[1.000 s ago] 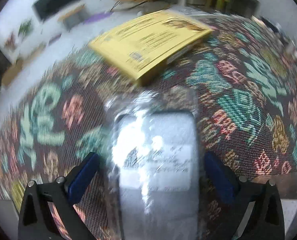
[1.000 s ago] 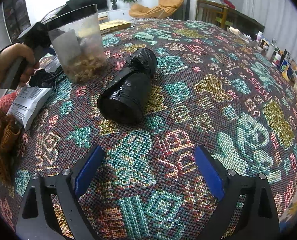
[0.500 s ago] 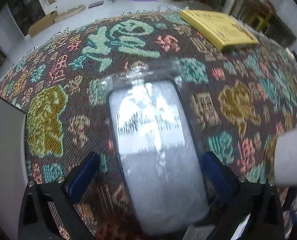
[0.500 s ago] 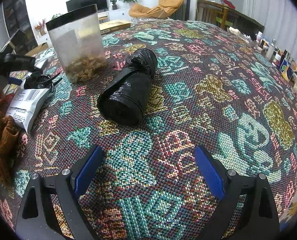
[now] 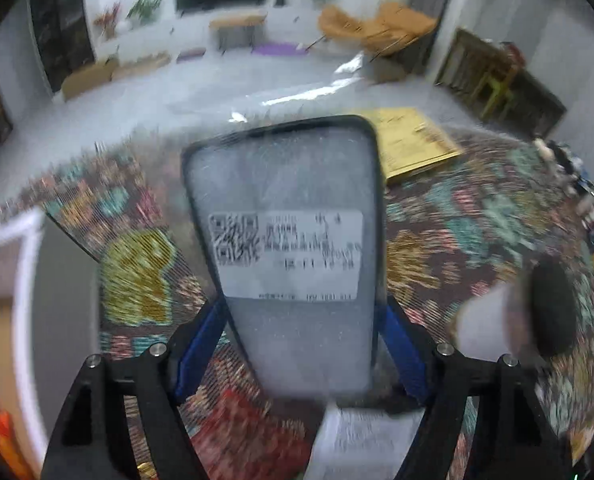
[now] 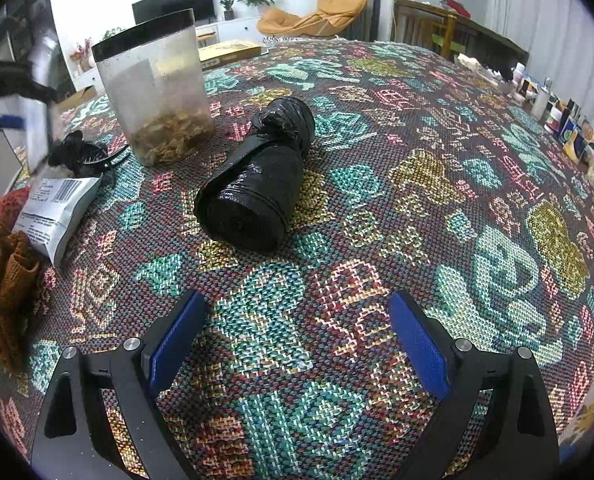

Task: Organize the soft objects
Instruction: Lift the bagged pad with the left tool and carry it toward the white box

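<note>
Your left gripper (image 5: 303, 344) is closing: its blue pads sit against both edges of a grey pouch (image 5: 297, 240) in clear wrap, which it grasps. The pouch stands up between the fingers, white label with a printed code facing the camera, lifted clear above the patterned cloth (image 5: 137, 272). That view is blurred, so finer detail is lost.

Landmark: the clear canister (image 6: 157, 88) with a black rim, standing upright on the cloth with brownish bits in its bottom.

- Black roll of bags (image 6: 257, 184): lying on its side just right of the canister, near but not touching.
- Black hair clip (image 6: 81, 156): on the cloth just left of the canister's base.
- White packet with a barcode (image 6: 55, 212): in front and left of the canister, below the clip.
- Orange knit piece (image 6: 1, 280): nearer you than the packet, at the cloth's left edge.
- Yellow flat box (image 6: 229, 52): behind the canister, at the far edge.

Your right gripper (image 6: 297, 344) hangs released, jaws wide, nothing between them, over bare cloth in front of the black roll and well right of the canister.
</note>
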Tool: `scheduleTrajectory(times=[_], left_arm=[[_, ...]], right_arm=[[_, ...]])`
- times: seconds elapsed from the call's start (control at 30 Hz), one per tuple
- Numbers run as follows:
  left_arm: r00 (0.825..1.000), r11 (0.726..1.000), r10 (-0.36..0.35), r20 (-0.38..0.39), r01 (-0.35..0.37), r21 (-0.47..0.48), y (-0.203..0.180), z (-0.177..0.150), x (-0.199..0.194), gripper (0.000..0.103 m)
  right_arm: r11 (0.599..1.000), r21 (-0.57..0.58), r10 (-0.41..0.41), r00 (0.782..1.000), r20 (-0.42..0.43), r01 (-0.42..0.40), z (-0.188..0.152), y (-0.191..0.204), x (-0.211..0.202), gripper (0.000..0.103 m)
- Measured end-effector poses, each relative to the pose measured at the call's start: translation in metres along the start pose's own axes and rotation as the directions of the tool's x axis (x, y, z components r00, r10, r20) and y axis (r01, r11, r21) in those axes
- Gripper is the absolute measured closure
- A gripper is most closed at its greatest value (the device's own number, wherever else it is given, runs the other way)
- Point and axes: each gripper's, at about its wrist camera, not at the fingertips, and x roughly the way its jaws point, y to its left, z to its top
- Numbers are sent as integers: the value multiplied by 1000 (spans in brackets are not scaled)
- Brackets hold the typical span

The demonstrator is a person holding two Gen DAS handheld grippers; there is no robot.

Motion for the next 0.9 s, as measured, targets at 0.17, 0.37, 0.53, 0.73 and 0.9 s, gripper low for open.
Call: scheduleTrajectory(times=[0.17,0.37,0.53,0.73,0.9], left_arm=[[994,998,-38,102,32,60,-1,-25,-80,26],[983,985,-111,144,90,144,-14,-92,-165,26],[988,970,-155,16,149,194,-25,-143,-207,26],[985,978,-131,-115,148,149,-41,-193,-152,21],[992,993,-101,-73,105,48,-46,-215,-90,18]], right_arm=[[1000,0,0,1000,0,0,0,0,0,8],[1000,0,0,1000,0,0,0,0,0,8],[1000,0,0,1000,0,0,0,0,0,8],[1000,1,1,1000,0,-1,0,1,-1,8],[1000,3,7,1000,2,-7,1,-1,-1,8]])
